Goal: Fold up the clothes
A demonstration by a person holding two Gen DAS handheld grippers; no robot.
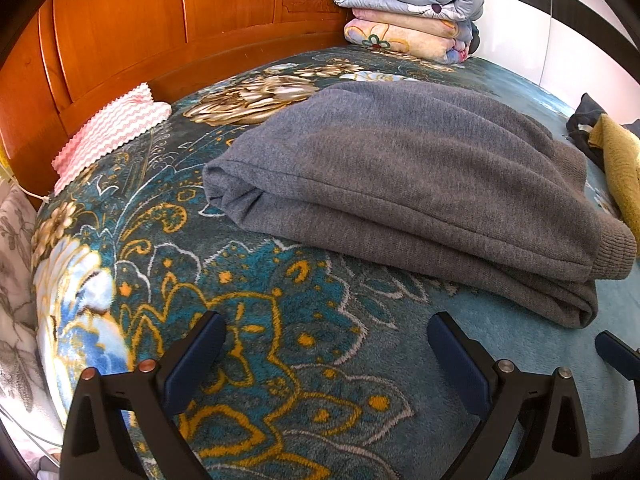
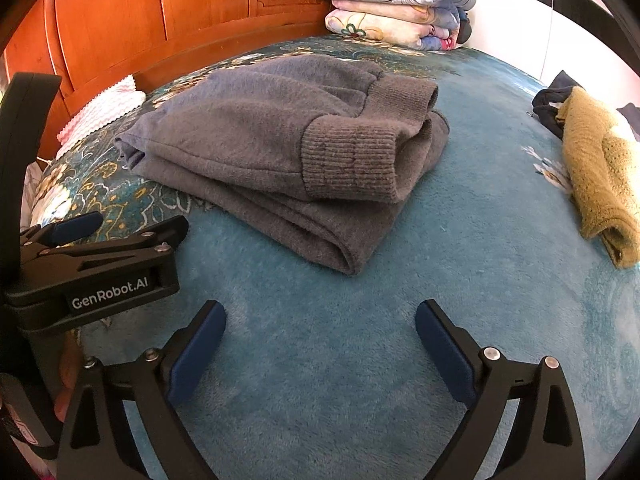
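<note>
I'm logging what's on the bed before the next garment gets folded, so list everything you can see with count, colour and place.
sweater: one, grey, folded, middle of the bed
knit: one, mustard yellow, bed's right edge
dark garment: one, dark, beside the knit, partly under it
quilts: stack of a few, pale blue on pink floral, far corner by the headboard
cloth: one, pink and white zigzag, against the headboard at left
blanket: one, teal floral, covers the bed
headboard: one, orange wood, far side
left tongs: one, black with blue pads, open, empty, over the blanket
right tongs: one, black with blue pads, open, empty, near the sweater
</note>
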